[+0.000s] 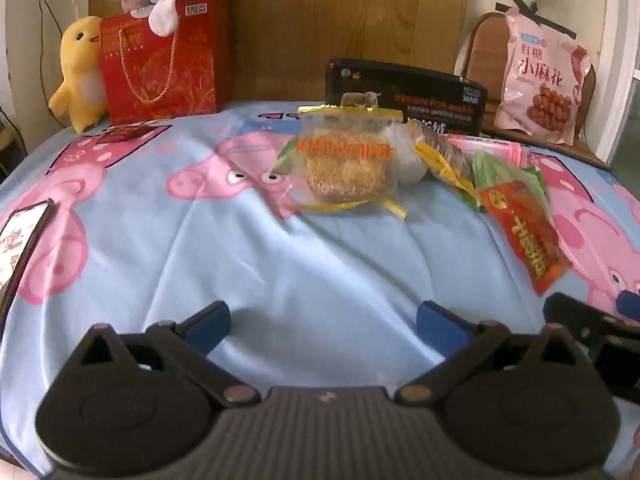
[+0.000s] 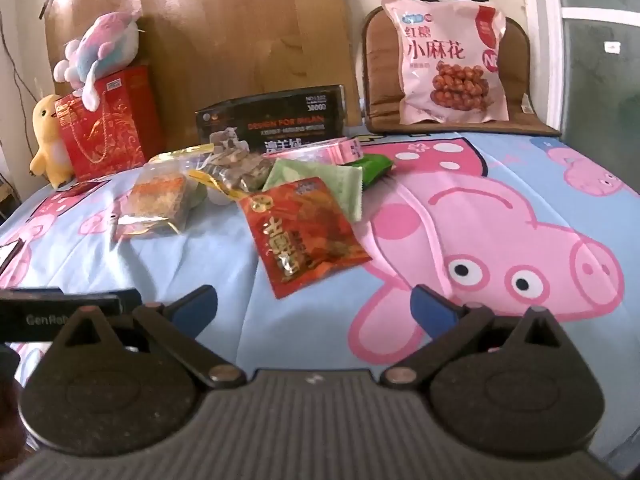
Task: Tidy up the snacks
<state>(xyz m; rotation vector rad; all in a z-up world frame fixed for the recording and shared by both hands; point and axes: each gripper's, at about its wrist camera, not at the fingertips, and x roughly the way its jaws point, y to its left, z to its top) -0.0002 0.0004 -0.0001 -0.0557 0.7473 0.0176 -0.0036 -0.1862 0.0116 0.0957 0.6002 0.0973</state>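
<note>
A pile of snack packets lies on the blue pig-print bedspread [image 1: 160, 248]. A clear yellow-edged noodle packet [image 1: 346, 164] is nearest my left gripper [image 1: 324, 322], which is open and empty well short of it. A red packet [image 2: 302, 232] lies just ahead of my right gripper [image 2: 314, 306], also open and empty. Green packets [image 2: 320, 184], a nut packet [image 2: 240, 170] and a pink packet [image 2: 324, 148] lie behind it. The red packet also shows in the left wrist view [image 1: 524, 232]. A large pink snack bag [image 2: 448, 64] leans on a chair.
A black box [image 1: 408, 96] stands behind the pile. A red gift bag [image 1: 160, 68], a yellow plush duck [image 1: 78, 76] and a pastel plush [image 2: 100, 48] sit at the back left. A phone [image 1: 20, 236] lies at the left edge. A brown chair [image 2: 516, 80] stands back right.
</note>
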